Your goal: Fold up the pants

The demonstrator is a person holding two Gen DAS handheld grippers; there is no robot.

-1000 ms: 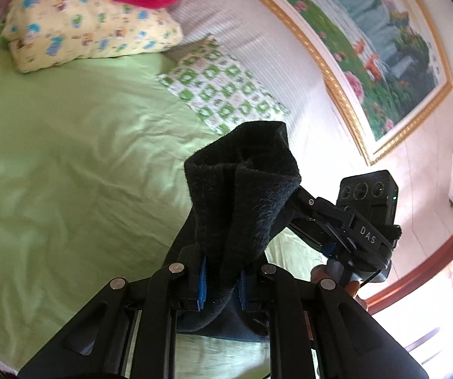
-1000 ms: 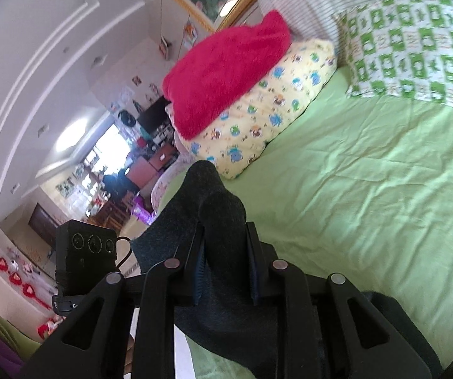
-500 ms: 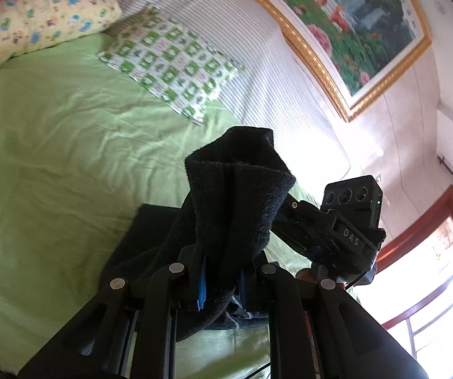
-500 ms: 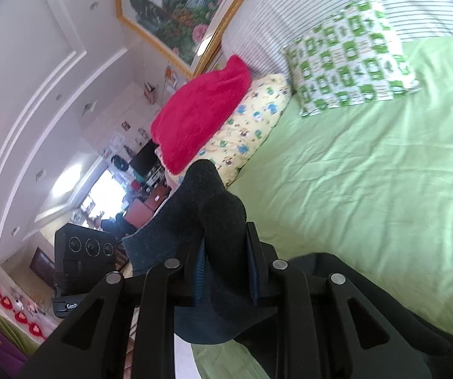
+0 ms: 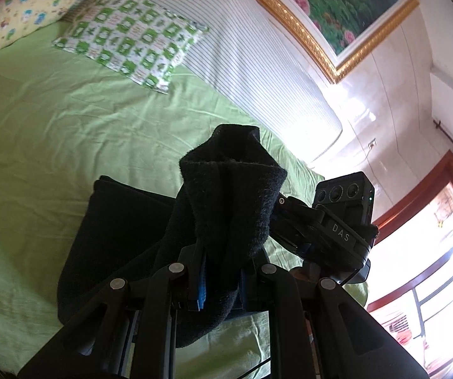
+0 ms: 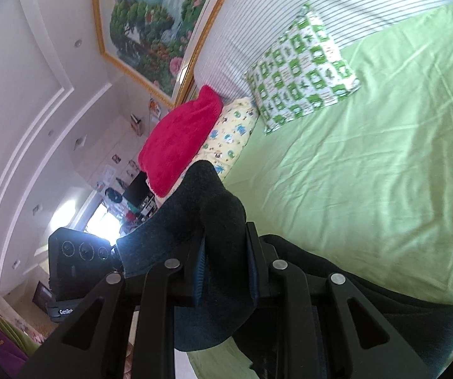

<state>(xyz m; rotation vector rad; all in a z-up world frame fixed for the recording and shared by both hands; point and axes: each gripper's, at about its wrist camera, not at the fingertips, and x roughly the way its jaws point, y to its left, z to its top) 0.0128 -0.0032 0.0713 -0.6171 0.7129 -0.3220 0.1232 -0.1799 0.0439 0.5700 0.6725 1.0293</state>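
On the left, the left tool stays clamped on a bunched edge of the dark pants, and over the last second more of the fabric has come to lie on the green bed, so the fold appears to be carrying over. To the right, the right tool pinches its own handful, the rest trailing onto the sheet. Readable writing: "DAS" on the far camera housing; a partial "GenRob" on the other housing.
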